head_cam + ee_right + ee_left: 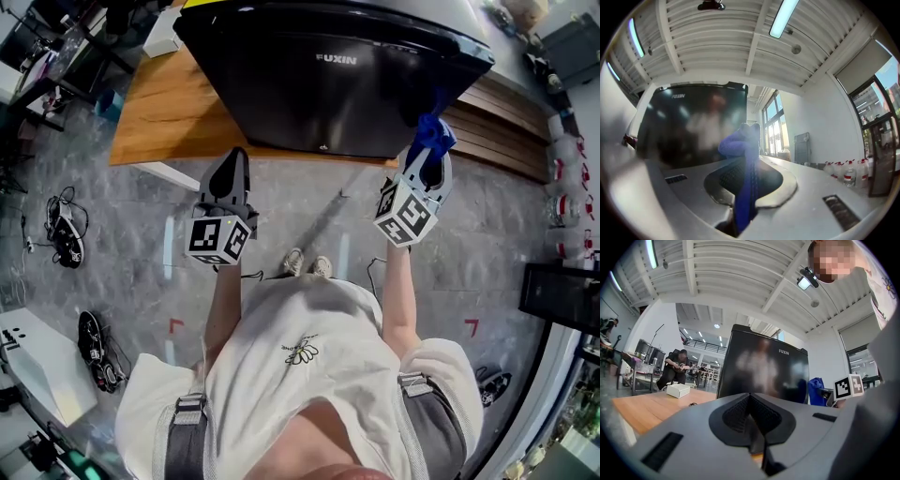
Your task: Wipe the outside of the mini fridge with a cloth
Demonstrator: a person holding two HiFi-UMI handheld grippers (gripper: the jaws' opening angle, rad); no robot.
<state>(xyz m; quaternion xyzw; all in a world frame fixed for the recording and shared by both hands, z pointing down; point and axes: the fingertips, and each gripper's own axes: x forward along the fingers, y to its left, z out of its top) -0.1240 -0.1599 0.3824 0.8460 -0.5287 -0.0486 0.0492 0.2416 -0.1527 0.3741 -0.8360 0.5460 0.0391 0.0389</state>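
Observation:
The black mini fridge [337, 80] stands on a wooden table [169, 112], its glossy door facing me. My right gripper [427, 164] is shut on a blue cloth [433, 131], and the cloth sits against the door's lower right corner. In the right gripper view the blue cloth [743, 159] is pinched between the jaws and bunches up in front of the fridge [693, 122]. My left gripper [228, 178] hangs shut and empty just below the table's front edge, left of the door. From the left gripper view the fridge [764, 376] stands ahead and the cloth [815, 390] at right.
A white box [678, 390] lies on the table [651, 406] left of the fridge. Shoes [67, 239] and cables lie on the grey floor at left. Wooden slats [506, 127] run right of the fridge, with water bottles [848, 174] beyond. A person [675, 366] sits far behind.

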